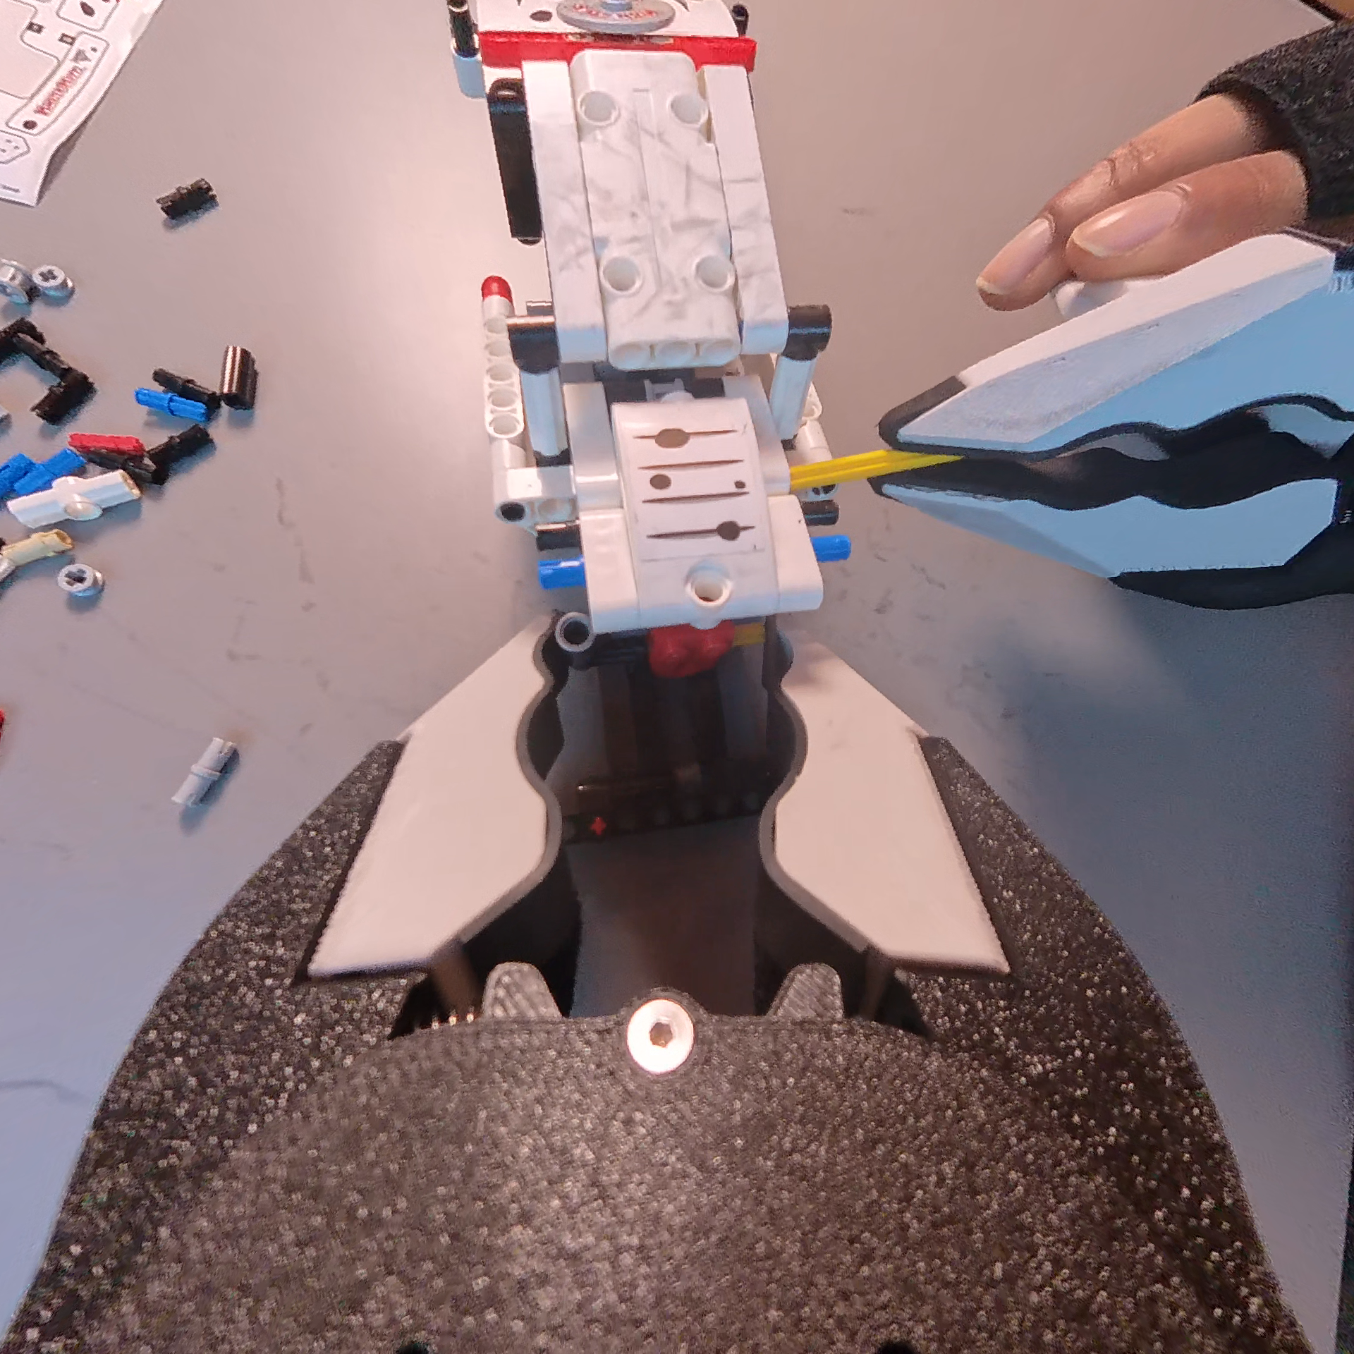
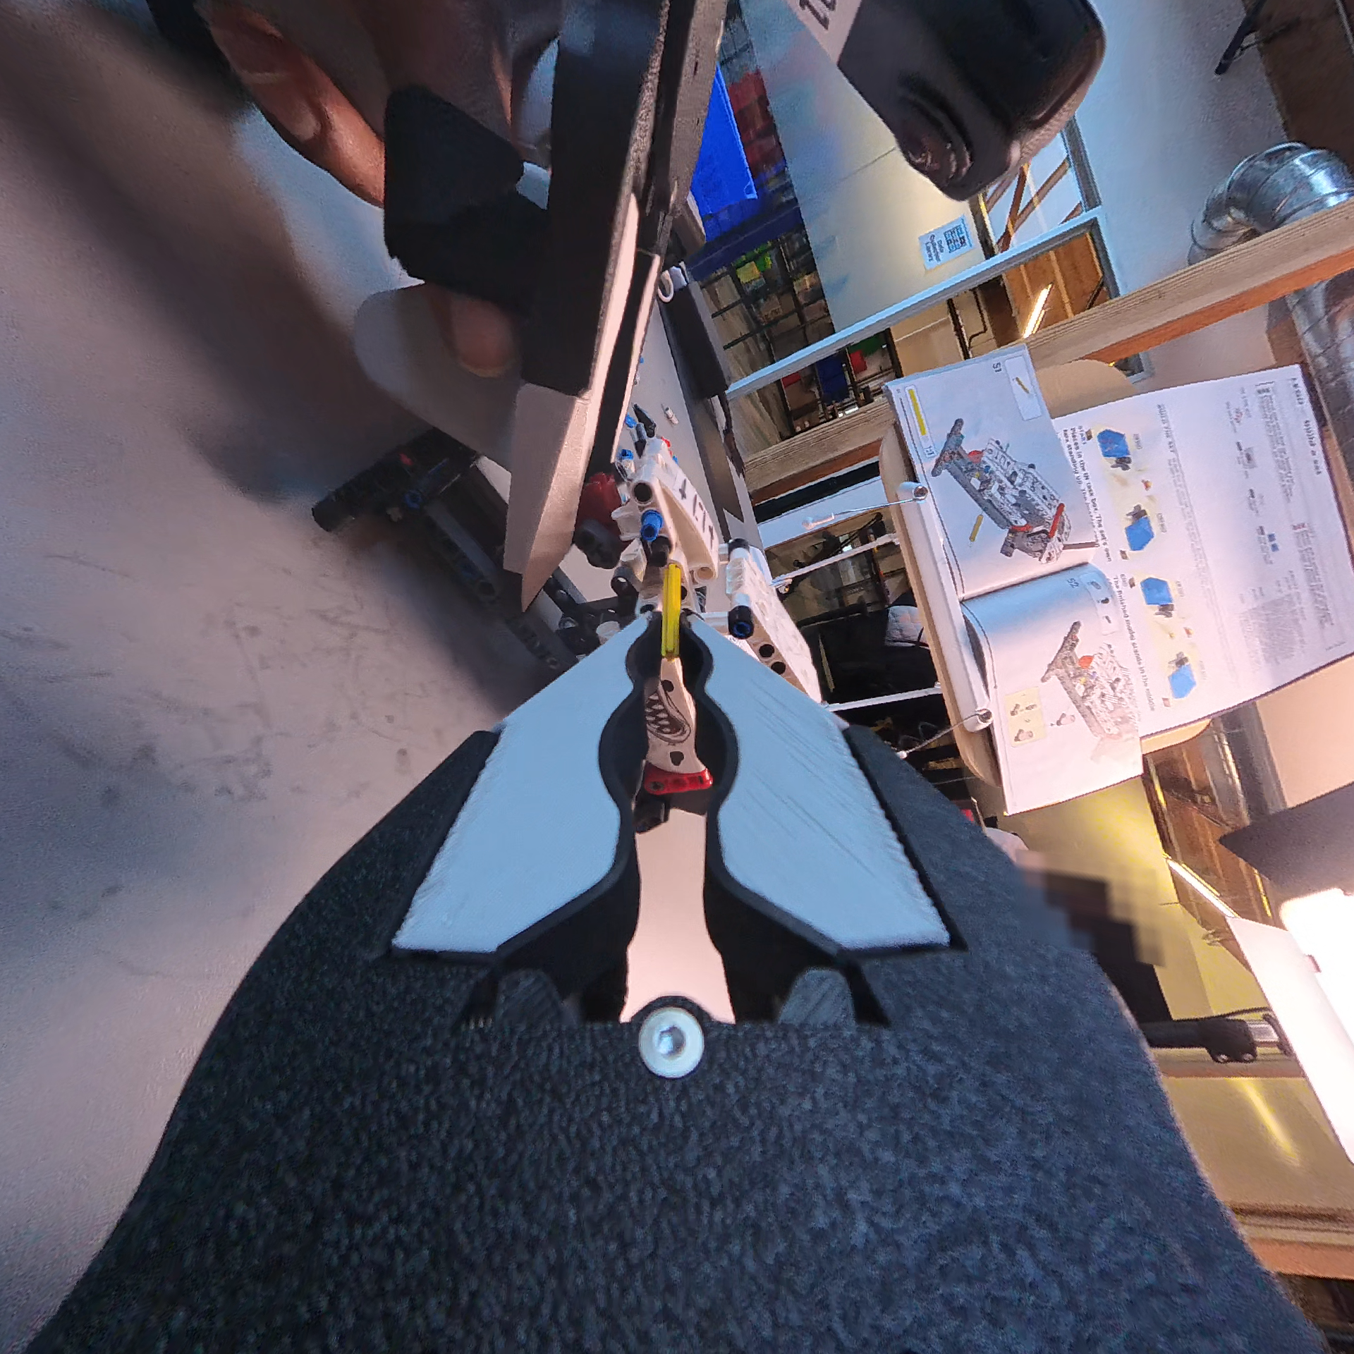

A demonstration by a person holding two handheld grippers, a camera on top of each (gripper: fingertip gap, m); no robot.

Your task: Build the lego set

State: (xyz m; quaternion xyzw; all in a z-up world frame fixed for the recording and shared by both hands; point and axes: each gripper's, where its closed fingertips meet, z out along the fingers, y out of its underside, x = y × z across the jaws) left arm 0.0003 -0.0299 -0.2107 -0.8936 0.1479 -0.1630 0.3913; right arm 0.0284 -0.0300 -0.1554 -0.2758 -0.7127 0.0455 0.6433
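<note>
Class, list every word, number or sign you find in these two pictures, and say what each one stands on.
I copy no wording, only where the writing stands.
Sticker sheet, table corner: printed words.
Round grey disc on the lego model: lettering, blurred.
Open booklet: step numbers, small.
Printed sheet behind it: too small.
Wall notice: too small.

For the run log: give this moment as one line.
left tongs: shut on model | right tongs: shut on yellow rod | rod tip at model's side | loose pieces on table
</note>
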